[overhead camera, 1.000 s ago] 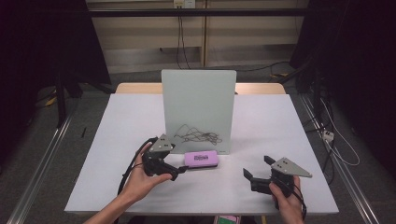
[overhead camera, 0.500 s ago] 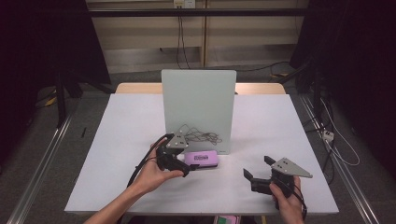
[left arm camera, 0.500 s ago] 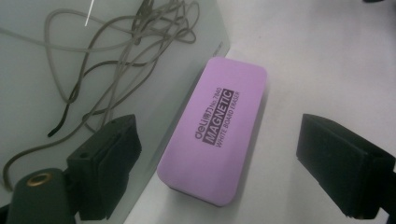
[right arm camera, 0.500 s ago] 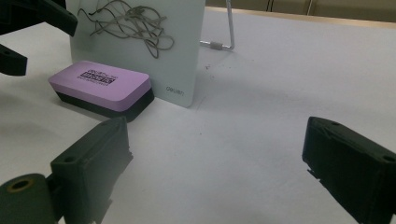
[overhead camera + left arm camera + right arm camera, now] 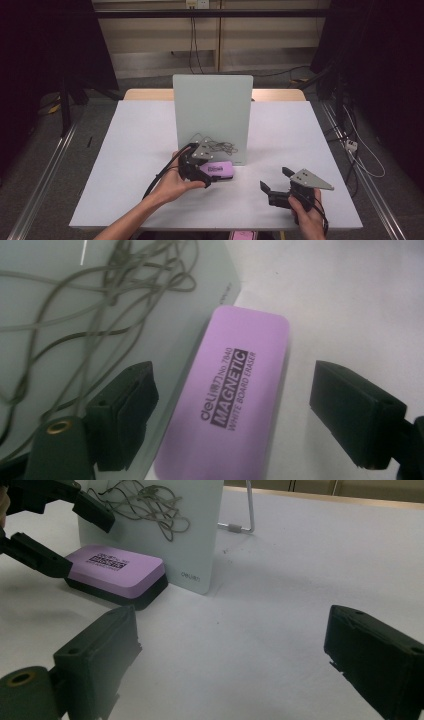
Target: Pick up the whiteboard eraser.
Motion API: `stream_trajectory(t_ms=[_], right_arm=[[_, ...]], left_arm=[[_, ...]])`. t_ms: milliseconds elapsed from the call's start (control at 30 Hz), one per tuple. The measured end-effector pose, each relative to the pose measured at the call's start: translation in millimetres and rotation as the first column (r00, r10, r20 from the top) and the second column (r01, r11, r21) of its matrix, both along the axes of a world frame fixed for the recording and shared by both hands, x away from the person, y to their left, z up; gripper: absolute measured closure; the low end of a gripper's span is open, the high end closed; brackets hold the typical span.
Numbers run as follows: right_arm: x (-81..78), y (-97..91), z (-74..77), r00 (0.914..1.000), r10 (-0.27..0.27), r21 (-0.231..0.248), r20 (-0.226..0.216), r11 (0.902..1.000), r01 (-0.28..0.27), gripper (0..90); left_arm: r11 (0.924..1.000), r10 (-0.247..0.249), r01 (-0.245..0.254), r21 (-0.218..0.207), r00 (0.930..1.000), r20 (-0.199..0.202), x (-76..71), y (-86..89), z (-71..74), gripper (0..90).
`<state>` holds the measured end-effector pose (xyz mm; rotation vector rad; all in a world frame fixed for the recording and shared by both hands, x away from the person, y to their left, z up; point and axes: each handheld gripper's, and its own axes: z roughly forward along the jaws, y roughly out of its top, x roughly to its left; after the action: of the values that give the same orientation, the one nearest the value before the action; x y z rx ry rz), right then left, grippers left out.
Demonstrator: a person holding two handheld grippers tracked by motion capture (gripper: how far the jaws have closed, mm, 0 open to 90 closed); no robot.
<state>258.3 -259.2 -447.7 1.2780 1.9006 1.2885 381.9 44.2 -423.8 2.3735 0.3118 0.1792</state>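
A purple magnetic whiteboard eraser (image 5: 221, 170) lies flat on the white table, against the foot of a small upright whiteboard (image 5: 212, 110) that bears grey scribbles. My left gripper (image 5: 209, 175) straddles the eraser's near end. In the left gripper view the eraser (image 5: 225, 395) lies between the two jaws with a gap on each side; the jaws have just been closing and the pads do not touch it. The right gripper view shows the eraser (image 5: 115, 570) with the left gripper (image 5: 75, 535) over it. My right gripper (image 5: 275, 180) rests open and unladen at the front right.
The white table (image 5: 140, 150) has bare room left and right of the board. The whiteboard (image 5: 200, 510) leans on a wire stand (image 5: 247, 515) behind it. A cable trails from the left gripper toward the table's front edge.
My left gripper has slid right along the table to the eraser, so its jaws now flank the eraser's end and stand narrower. The right gripper has kept still.
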Motion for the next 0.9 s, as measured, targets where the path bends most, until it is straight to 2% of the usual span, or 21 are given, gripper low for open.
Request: stream_trajectory(t_ms=[67, 100, 167, 300, 333, 367, 400, 500, 533, 567, 600, 633, 667, 767, 900], right_arm=[[-0.1, 0.5, 0.2, 1.0, 0.002, -0.001, 0.0, 1.0, -0.002, 7.1], [-0.2, 0.7, 0.2, 1.0, 0.004, -0.001, 0.001, 1.0, -0.004, 7.1], [-0.4, 0.7, 0.3, 1.0, 0.005, -0.002, 0.002, 1.0, -0.005, 7.1], [-0.5, 1.0, 0.5, 1.0, 0.003, -0.006, 0.004, 1.0, -0.003, 7.1], [-0.7, 1.2, 0.6, 1.0, 0.002, -0.007, 0.004, 1.0, -0.002, 7.1], [-0.8, 1.3, 0.6, 1.0, 0.003, -0.008, 0.004, 1.0, -0.003, 7.0], [-0.8, 1.3, 0.6, 1.0, 0.003, -0.008, 0.004, 1.0, -0.003, 7.0], [-0.7, 1.3, 0.6, 1.0, 0.007, -0.006, 0.002, 1.0, -0.007, 7.0], [-0.5, 1.4, 0.4, 0.9999, 0.013, -0.002, 0.0, 0.9999, -0.013, 6.6], [-0.7, 1.5, 0.5, 0.9999, 0.013, -0.003, 0.001, 0.9999, -0.013, 6.6], [-0.8, 1.6, 0.6, 0.9999, 0.015, -0.002, 0.001, 0.9999, -0.015, 6.5], [-0.9, 1.8, 0.5, 0.9999, 0.015, -0.001, 0.001, 0.9999, -0.015, 6.5], [-0.9, 1.8, 0.5, 0.9999, 0.015, -0.001, 0.001, 0.9999, -0.015, 6.5], [-0.8, 1.6, 0.6, 0.9999, 0.015, -0.002, 0.001, 0.9999, -0.015, 6.4], [-0.7, 1.8, 0.5, 0.9999, 0.016, -0.002, 0.0, 0.9999, -0.016, 6.4]], left_arm=[[1.0, 0.001, -0.001, 0.002, 1.0, -0.004, -0.5, -3.8, -4.6, 20.1], [0.9994, -0.011, 0.011, 0.033, 0.9999, 0.003, 0.1, -4.6, -4.4, 20.8], [0.9995, -0.005, 0.005, 0.033, 0.9999, 0.016, 0.7, -6.7, -6.6, 23.6], [0.9997, 0.014, -0.014, 0.021, 0.9999, 0.005, 3.3, -8.2, -9.6, 26.0], [0.9979, 0.032, -0.033, 0.056, 0.9991, 0.027, 2.4, -8.8, -8.8, 26.5], [0.9997, 0.005, -0.005, 0.025, 1.0, 0.003, 4.4, -8.7, -11.6, 27.8], [0.9996, -0.001, 0.002, 0.028, 1.0, -0.008, 4.8, -8.5, -11.6, 27.8], [0.9999, 0.012, -0.012, 0.006, 0.9999, 0.001, 4.0, -10.1, -12.8, 31.3], [0.9998, -0.001, 0.001, 0.021, 1.0, 0.005, 4.7, -9.9, -12.0, 32.4], [0.9997, -0.022, 0.022, 0.004, 0.9995, -0.024, 5.8, -10.0, -12.8, 33.2], [0.9999, 0.0, 0.0, 0.015, 1.0, 0.004, 4.3, -11.1, -13.6, 33.2], [0.9994, -0.014, 0.014, 0.033, 0.9999, -0.004, 4.9, -10.8, -13.2, 32.6], [0.9997, -0.008, 0.008, 0.021, 1.0, -0.001, 4.6, -11.8, -15.1, 32.6], [0.9984, -0.021, 0.022, 0.051, 0.9997, -0.009, 6.5, -11.5, -13.8, 33.2], [0.9985, -0.04, 0.04, 0.037, 0.9991, -0.011, 7.1, -12.4, -14.8, 34.0]])
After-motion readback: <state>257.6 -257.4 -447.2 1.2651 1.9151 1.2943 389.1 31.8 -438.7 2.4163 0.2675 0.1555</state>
